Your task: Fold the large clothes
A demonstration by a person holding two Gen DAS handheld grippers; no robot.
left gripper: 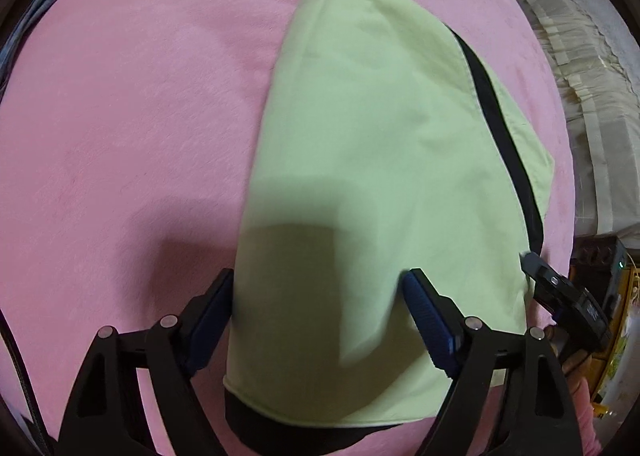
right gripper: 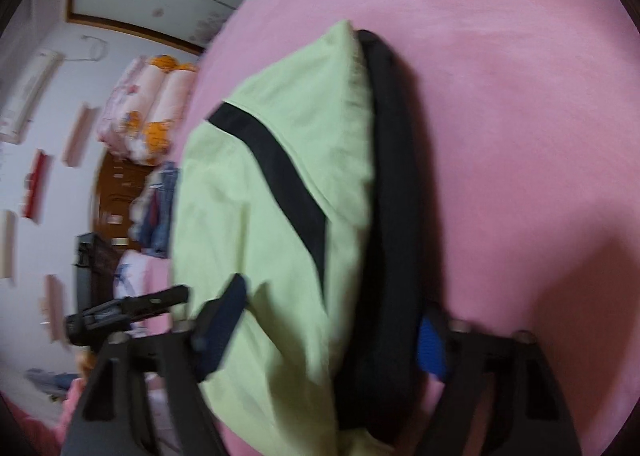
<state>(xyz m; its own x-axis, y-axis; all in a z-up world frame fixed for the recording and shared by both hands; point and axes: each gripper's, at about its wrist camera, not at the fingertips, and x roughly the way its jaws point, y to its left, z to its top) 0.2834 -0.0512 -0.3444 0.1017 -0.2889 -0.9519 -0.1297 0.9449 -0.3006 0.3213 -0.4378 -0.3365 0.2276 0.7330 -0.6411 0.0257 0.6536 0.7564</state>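
Green garment (left gripper: 360,160) with black trim, soft, light and likely floppy, lies folded on the pink bed (left gripper: 120,116), both the left gripper (left gripper: 320,312) and right gripper (right gripper: 332,320) spread wide astride its near hem.

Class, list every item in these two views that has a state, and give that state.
Light green garment with black trim: folded, lying on the blanket.
Pink fleece blanket: spread flat.
Left gripper: open, fingers straddling the garment.
Right gripper: open, fingers either side of the garment.
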